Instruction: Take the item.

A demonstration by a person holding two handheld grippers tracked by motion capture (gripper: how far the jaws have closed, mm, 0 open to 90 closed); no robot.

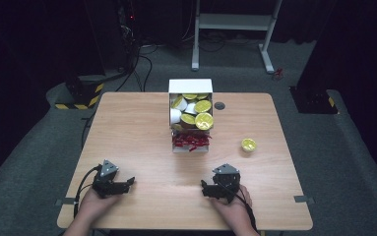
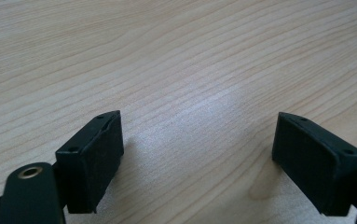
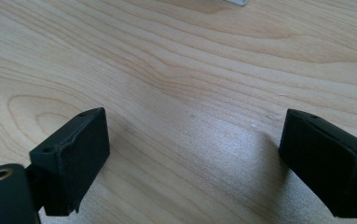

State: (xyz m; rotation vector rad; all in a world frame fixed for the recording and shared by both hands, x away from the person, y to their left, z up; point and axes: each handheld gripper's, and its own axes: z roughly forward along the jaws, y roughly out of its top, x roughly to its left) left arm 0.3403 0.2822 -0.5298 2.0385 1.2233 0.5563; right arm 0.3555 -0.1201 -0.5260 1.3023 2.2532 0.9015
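Observation:
My left gripper (image 1: 122, 185) rests near the table's front left, held by a hand. In the left gripper view its jaws stand wide apart over bare wood, and the left gripper (image 2: 197, 154) is open with nothing between the pads. My right gripper (image 1: 216, 189) sits low near the front centre-right, also in a hand. In the right gripper view the right gripper (image 3: 195, 158) is open just above the wood grain and holds nothing. A white box (image 1: 191, 86) at the table's far middle holds several yellow-lidded cups and a pile of small red pieces (image 1: 191, 141).
One yellow-lidded cup (image 1: 248, 145) stands alone on the wooden table (image 1: 137, 128), to the right of the box. A dark round grommet (image 1: 219, 105) lies beside the box. Beyond the table are a white desk frame (image 1: 235, 29) and cables on grey carpet.

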